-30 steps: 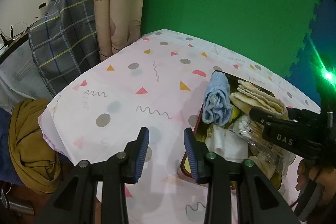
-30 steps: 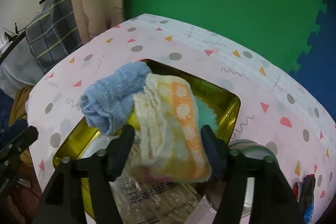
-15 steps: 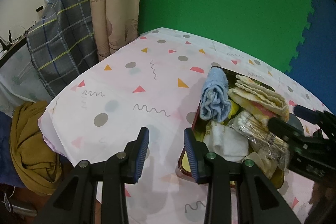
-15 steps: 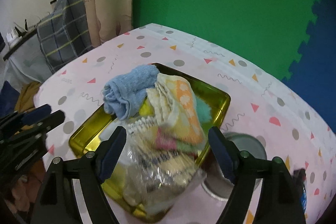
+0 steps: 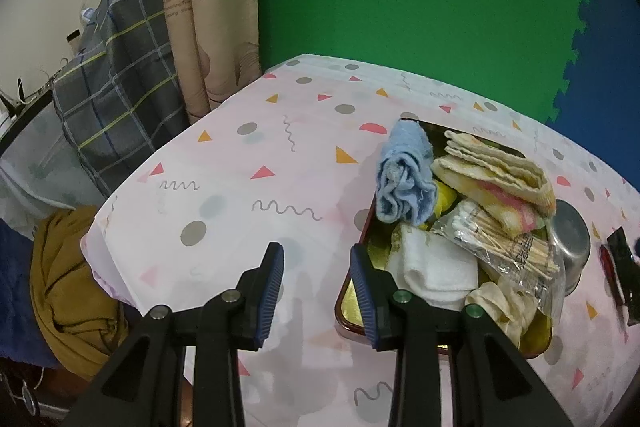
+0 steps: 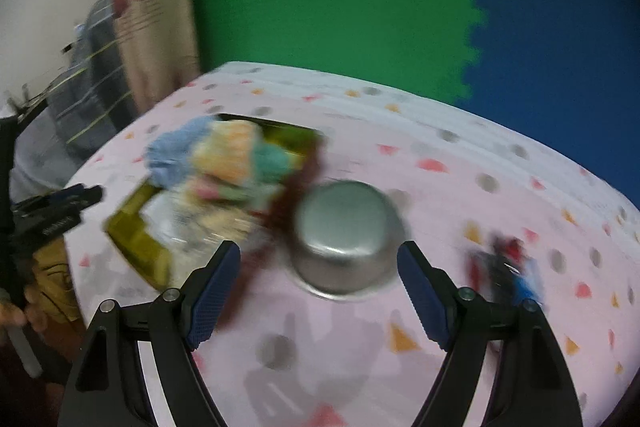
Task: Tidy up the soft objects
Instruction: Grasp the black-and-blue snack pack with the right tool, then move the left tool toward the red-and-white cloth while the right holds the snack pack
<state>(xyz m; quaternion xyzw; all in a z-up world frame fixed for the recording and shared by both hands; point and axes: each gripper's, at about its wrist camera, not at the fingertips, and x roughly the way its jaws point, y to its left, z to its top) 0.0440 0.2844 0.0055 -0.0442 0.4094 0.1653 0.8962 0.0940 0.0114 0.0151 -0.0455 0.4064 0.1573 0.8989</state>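
Two claws | left claw (image 5: pixel 317 277): parted, empty, beside gold tray (image 5: pixel 347 301) | right claw (image 6: pixel 319 291): spread wide, empty, above steel bowl (image 6: pixel 344 233)

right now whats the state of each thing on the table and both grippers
left gripper: open, empty, over the cloth beside the tray
right gripper: open, empty, above the bowl
gold tray: heaped full
blue towel: rolled, overhanging the tray's edge
yellow-orange towel: folded, on top of the pile
white cloth: folded, in the tray
cotton swab bag: lying in the tray
steel bowl: upside down, beside the tray
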